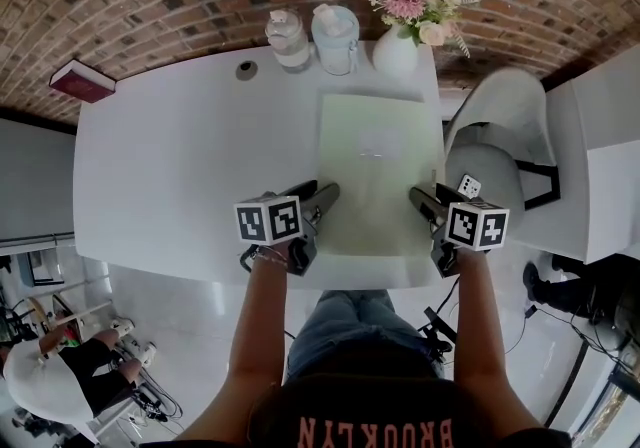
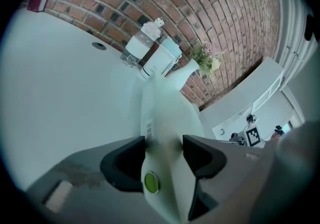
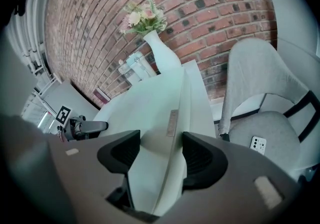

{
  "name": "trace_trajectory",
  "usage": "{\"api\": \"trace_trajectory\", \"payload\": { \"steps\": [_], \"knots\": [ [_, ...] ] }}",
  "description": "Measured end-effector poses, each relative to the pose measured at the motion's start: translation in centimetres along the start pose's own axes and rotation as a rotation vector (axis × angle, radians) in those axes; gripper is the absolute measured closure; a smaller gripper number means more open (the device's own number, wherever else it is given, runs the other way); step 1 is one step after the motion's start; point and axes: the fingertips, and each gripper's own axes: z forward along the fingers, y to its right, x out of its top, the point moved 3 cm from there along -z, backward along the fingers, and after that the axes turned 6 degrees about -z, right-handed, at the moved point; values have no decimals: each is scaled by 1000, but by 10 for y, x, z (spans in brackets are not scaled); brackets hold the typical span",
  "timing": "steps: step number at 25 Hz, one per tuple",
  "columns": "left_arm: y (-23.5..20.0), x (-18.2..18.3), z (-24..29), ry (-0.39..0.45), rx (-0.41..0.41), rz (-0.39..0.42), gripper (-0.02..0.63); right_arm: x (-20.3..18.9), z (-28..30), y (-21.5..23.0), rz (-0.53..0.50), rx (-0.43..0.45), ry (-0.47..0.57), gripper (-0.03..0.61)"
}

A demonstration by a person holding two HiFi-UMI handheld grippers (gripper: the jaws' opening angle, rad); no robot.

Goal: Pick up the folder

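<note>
I see the folder (image 1: 380, 171), a pale green rectangle, lying on the white table (image 1: 180, 156) near its front edge, in front of the vase (image 1: 395, 51). My left gripper (image 1: 326, 196) clamps its left edge beside a round green snap (image 2: 151, 182) and a barcode label (image 2: 148, 129). My right gripper (image 1: 420, 198) clamps the right edge, pads pressing both faces.

Pale green closed folder (image 1: 380, 171) on white table (image 1: 180, 166), near front edge.
</note>
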Motion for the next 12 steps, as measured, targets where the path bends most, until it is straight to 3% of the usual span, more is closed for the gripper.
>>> {"api": "trace_trajectory", "payload": {
  "steps": [12],
  "knots": [
    [18, 1, -20, 43, 3, 19, 370, 15, -18, -16, -91, -12, 16, 319]
  ]
}}
